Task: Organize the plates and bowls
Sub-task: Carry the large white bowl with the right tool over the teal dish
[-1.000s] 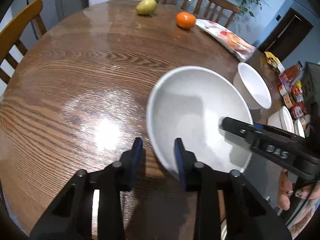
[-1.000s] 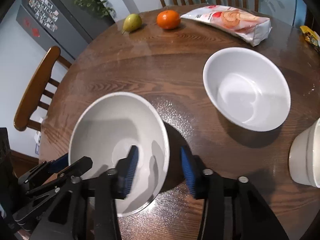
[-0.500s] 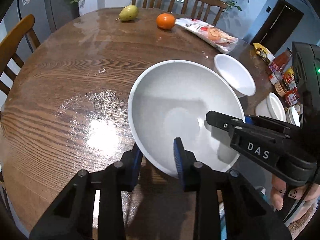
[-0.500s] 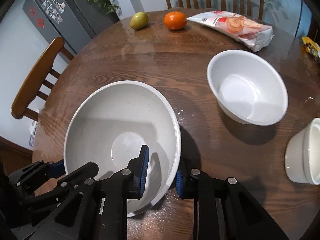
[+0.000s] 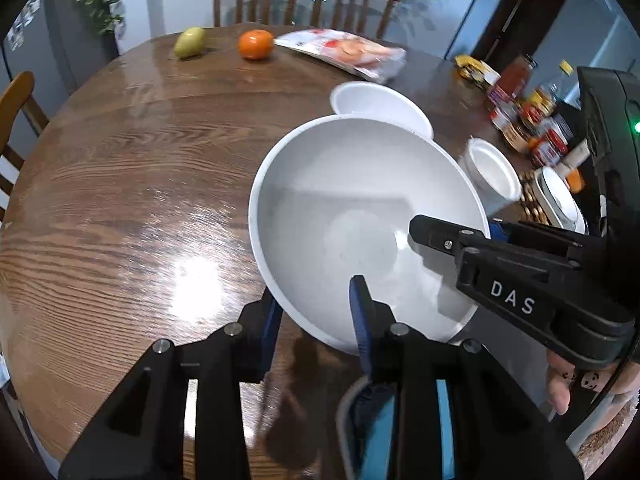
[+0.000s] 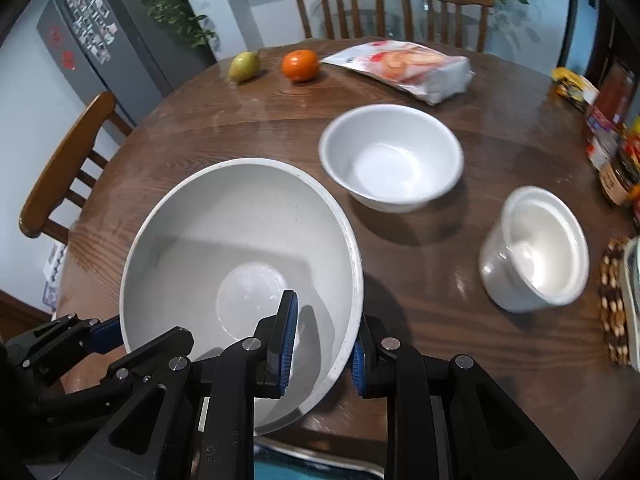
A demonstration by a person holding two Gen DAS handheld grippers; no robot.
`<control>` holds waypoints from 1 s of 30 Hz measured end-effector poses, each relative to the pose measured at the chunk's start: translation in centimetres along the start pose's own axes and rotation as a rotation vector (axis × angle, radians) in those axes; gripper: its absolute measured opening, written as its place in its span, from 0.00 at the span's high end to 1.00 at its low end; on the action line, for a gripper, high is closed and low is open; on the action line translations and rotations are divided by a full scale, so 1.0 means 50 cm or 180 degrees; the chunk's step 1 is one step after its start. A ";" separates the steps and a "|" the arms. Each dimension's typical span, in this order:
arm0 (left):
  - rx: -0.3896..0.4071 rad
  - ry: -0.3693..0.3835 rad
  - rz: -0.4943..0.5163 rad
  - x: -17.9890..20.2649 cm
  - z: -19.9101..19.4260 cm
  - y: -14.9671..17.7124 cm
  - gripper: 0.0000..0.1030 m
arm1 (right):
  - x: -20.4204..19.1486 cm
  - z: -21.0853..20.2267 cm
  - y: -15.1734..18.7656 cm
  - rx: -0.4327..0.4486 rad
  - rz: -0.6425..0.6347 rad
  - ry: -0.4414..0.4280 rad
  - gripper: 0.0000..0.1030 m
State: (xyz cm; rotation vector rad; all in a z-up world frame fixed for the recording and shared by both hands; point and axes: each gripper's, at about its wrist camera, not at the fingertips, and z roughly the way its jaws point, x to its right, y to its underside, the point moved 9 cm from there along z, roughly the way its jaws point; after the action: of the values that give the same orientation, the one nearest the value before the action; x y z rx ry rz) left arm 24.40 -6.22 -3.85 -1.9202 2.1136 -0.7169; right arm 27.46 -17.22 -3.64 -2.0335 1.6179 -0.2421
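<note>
Both the left gripper (image 5: 316,320) and right gripper (image 6: 324,344) are clamped on the large speckled bowl's (image 6: 240,240) near rim, carrying it; next, seemingly, nesting with the medium white bowl (image 6: 392,160) ahead-right.

The big bowl (image 6: 240,248) is in front. Behind it sits a small bowl (image 6: 392,160), a cup (image 6: 536,252) to its right.
</note>
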 end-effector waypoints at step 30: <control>-0.0381 0.0109 0.0131 0.070 0.071 0.038 0.70 | 0.094 0.007 0.080 -0.0084 0.0271 0.0148 0.74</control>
State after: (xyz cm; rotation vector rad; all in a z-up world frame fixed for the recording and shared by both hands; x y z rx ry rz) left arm 23.86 -10.33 -7.19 -1.9302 2.2575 -0.6331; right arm 25.47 -22.14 -6.76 -1.9866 1.7402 -0.2400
